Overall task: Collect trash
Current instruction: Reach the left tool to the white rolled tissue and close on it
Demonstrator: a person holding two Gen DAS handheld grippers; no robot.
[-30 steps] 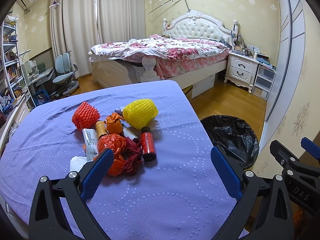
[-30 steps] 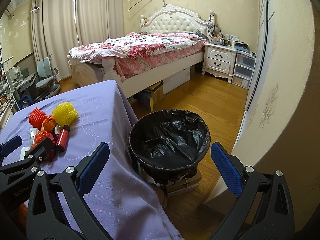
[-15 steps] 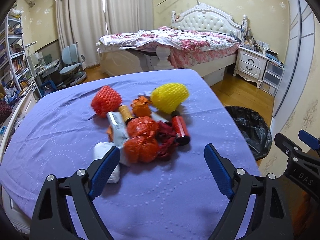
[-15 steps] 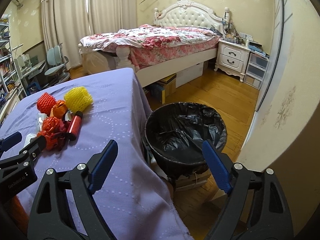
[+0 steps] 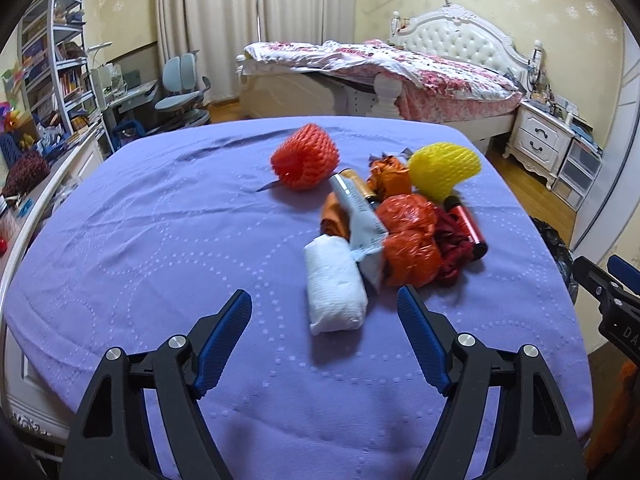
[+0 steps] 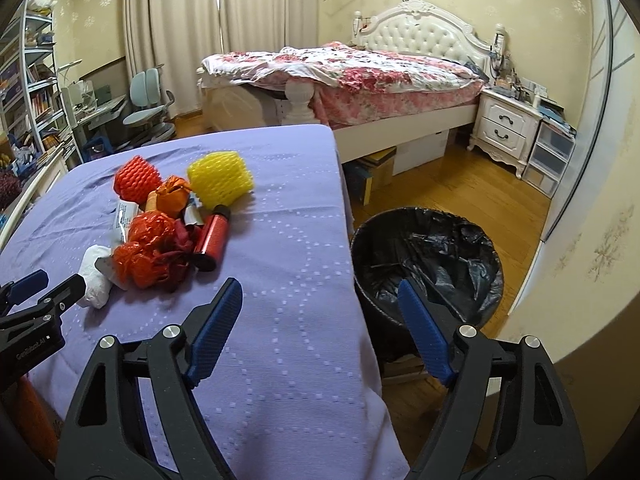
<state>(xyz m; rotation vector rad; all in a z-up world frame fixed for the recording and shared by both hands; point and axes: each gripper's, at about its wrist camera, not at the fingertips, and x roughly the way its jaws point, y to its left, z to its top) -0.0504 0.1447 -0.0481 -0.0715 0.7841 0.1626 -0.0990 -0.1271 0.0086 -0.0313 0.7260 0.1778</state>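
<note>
Both sets of jaws spread wide, nothing held. Left gripper (image 5: 324,312) hovers just short of the white crumpled tissue wad (image 5: 334,294) beside the trash heap on the purple-clothed desk (image 5: 160,240). Right gripper (image 6: 320,306) hangs over the desk edge, near the black-lined bin (image 6: 426,258) on the floor.

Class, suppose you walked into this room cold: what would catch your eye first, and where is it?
Probably the bright litter heaped mid-table on the purple cloth: a red foam net, a yellow foam net and a white tissue wad nearest the open left tool. Next, the black-lined bin on the floor beside the table.
</note>
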